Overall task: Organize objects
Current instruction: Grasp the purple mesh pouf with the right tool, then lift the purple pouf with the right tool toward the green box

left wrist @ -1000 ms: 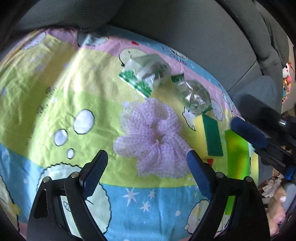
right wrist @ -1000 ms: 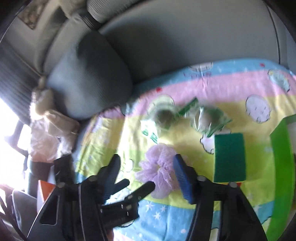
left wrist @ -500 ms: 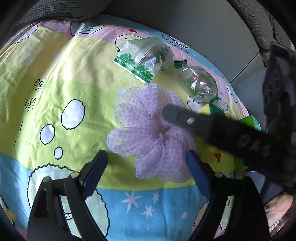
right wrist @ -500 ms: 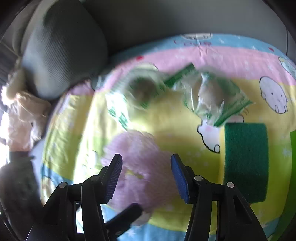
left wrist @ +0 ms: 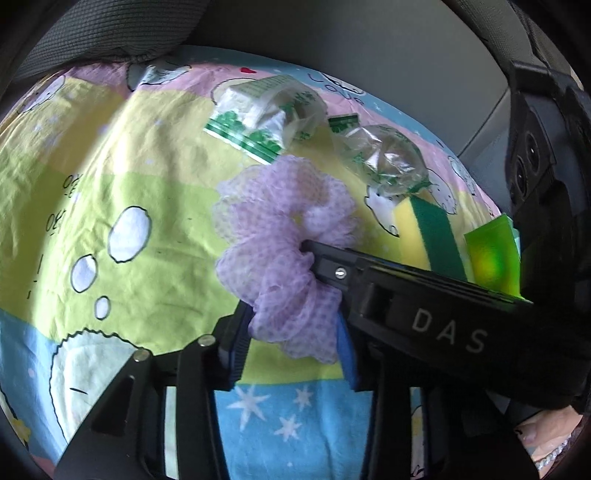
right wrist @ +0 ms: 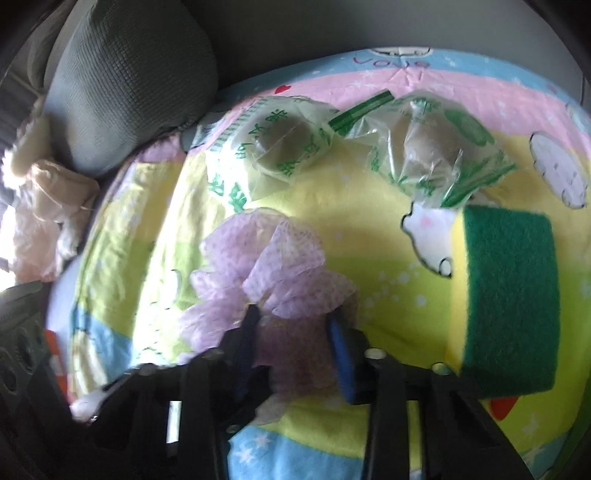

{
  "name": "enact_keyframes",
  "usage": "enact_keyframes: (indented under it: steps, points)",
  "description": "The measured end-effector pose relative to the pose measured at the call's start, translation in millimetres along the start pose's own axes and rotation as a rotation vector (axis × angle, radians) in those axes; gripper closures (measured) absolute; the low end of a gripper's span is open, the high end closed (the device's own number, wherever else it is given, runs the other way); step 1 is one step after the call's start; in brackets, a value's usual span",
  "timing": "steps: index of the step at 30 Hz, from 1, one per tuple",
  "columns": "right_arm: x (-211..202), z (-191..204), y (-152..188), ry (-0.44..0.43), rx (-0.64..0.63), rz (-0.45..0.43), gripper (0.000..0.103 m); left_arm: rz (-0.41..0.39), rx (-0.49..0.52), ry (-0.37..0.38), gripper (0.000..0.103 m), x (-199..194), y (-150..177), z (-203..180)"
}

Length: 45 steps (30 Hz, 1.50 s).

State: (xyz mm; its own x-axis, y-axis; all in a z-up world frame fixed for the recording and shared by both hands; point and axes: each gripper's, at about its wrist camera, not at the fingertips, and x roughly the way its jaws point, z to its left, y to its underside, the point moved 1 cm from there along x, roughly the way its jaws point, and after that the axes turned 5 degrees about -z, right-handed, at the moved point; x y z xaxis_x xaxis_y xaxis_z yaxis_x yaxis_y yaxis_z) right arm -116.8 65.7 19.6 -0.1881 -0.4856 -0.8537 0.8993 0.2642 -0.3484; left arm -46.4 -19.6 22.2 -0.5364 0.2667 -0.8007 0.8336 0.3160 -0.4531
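Observation:
A purple mesh bath puff [left wrist: 280, 236] lies on a colourful cartoon-print cloth [left wrist: 110, 184]. My left gripper [left wrist: 291, 332] is shut on the puff's near lobe. My right gripper [right wrist: 291, 332] is also shut on the puff [right wrist: 266, 266], from the right side; its black body [left wrist: 424, 314] crosses the left wrist view. Behind the puff lie two clear plastic packets with green print [right wrist: 277, 147] [right wrist: 436, 147]. A green and yellow sponge [right wrist: 509, 295] lies to the right.
A grey seat back [right wrist: 369, 29] rises behind the cloth and a grey cushion [right wrist: 129, 74] sits at the back left. A bright green container edge [left wrist: 491, 254] shows at the right. Plush toys [right wrist: 40, 214] lie at the far left.
Both grippers moved in onto the puff and closed on it. The right gripper came in from the right, across the left wrist view. The puff is bunched up between the jaws.

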Motion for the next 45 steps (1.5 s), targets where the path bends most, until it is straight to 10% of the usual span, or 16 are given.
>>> enact_keyframes:
  steps: [45]
  points:
    - [-104.5,5.7,2.5,-0.110,0.022,-0.245,0.075,-0.180,0.066,0.074,0.067,-57.1,-11.0,-66.1]
